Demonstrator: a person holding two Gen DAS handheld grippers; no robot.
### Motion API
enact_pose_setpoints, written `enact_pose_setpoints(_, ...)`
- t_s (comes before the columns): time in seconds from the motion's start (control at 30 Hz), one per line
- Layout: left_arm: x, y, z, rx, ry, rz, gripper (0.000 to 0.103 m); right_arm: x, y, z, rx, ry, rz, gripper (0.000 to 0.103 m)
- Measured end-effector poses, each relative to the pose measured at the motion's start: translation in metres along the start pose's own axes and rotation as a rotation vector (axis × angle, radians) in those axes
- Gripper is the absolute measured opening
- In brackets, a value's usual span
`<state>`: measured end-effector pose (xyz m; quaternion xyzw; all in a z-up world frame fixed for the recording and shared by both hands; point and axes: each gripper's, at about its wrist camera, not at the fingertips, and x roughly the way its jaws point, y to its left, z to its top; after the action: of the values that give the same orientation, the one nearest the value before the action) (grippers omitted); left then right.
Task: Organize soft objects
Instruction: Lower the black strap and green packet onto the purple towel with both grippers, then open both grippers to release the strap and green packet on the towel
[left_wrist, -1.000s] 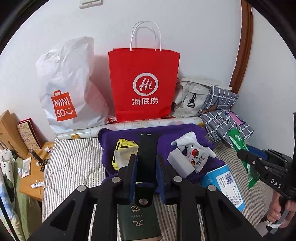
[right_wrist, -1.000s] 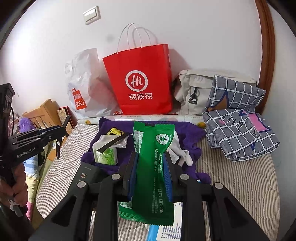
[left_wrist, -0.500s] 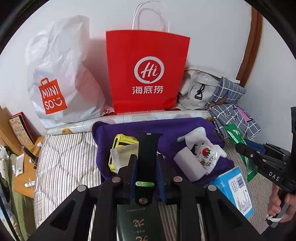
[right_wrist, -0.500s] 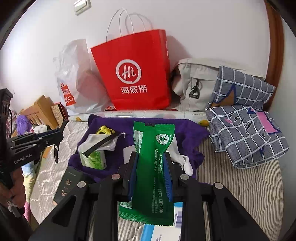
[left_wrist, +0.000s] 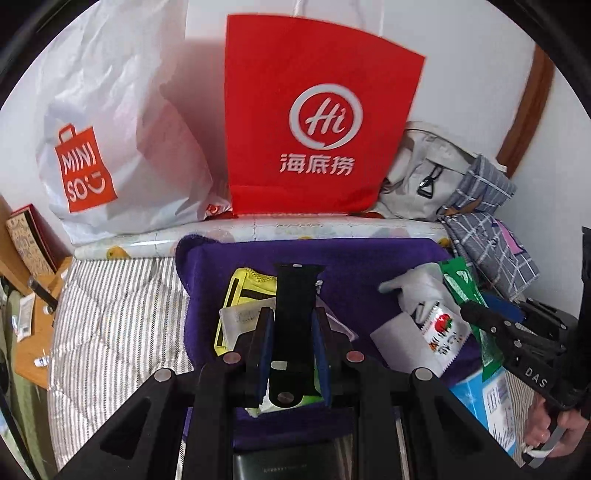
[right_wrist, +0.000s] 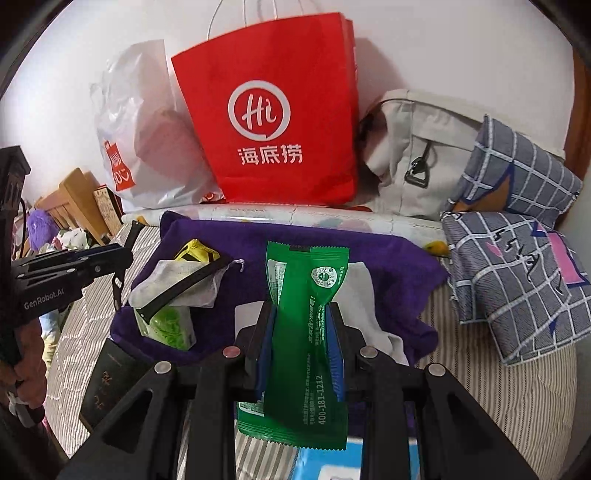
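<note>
My left gripper (left_wrist: 291, 325) is shut on a black watch strap (left_wrist: 295, 295) and holds it above the purple towel (left_wrist: 369, 266). My right gripper (right_wrist: 301, 325) is shut on a green wrapped packet (right_wrist: 306, 332) over the same towel (right_wrist: 399, 273). On the towel lie a yellow pouch (left_wrist: 251, 280), a white glove (left_wrist: 417, 284), a strawberry sachet (left_wrist: 443, 332), and a green tissue pack (right_wrist: 170, 325). The right gripper also shows at the right of the left wrist view (left_wrist: 476, 314). The left gripper shows at the left of the right wrist view (right_wrist: 122, 258).
A red paper bag (left_wrist: 314, 122), a white Miniso bag (left_wrist: 103, 140) and a grey bag (right_wrist: 417, 147) stand against the wall. Checked cloth bundles (right_wrist: 517, 266) lie right. A dark booklet (right_wrist: 107, 387) and a blue box (left_wrist: 491, 402) lie on the striped bed.
Both grippers have moved forward toward the wall, over the purple towel, each still holding its item. The bags look larger and closer.
</note>
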<state>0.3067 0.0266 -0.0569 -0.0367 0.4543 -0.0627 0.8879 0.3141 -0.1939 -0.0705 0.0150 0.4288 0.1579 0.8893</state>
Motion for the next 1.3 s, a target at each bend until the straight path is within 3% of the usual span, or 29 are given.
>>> enact_pose_setpoints(0.57,0.059,-0.008,0.006,-0.006,0.091,-0.006,0.021,0.034,-0.017,0.009,0.014,0.039,-0.038,0.031)
enact_pose_setpoints(0.7,0.064,-0.006,0.005,-0.034,0.109,-0.028,0.022,0.04,-0.02,0.007,0.016,0.057,-0.035,0.036)
enact_pose_setpoints(0.73,0.065,-0.005,0.005,-0.044,0.112,-0.037,0.023,0.04,-0.02,0.006,0.017,0.058,-0.032,0.042)
enact_pose_setpoints(0.8,0.064,-0.004,0.005,-0.06,0.123,-0.043,0.039,0.037,-0.021,0.005,0.022,0.044,-0.027,0.051)
enact_pose_setpoints(0.93,0.056,-0.002,0.004,-0.076,0.111,-0.033,0.044,0.025,-0.022,0.005,0.036,0.008,-0.019,0.068)
enact_pose_setpoints(1.17,0.027,0.001,-0.001,-0.094,0.092,-0.024,0.051,-0.003,-0.019,0.003,0.059,-0.021,-0.019,0.071)
enact_pose_setpoints(1.3,-0.001,0.0,-0.01,-0.089,0.062,-0.006,0.061,-0.028,-0.014,-0.002,0.07,-0.032,-0.052,0.071)
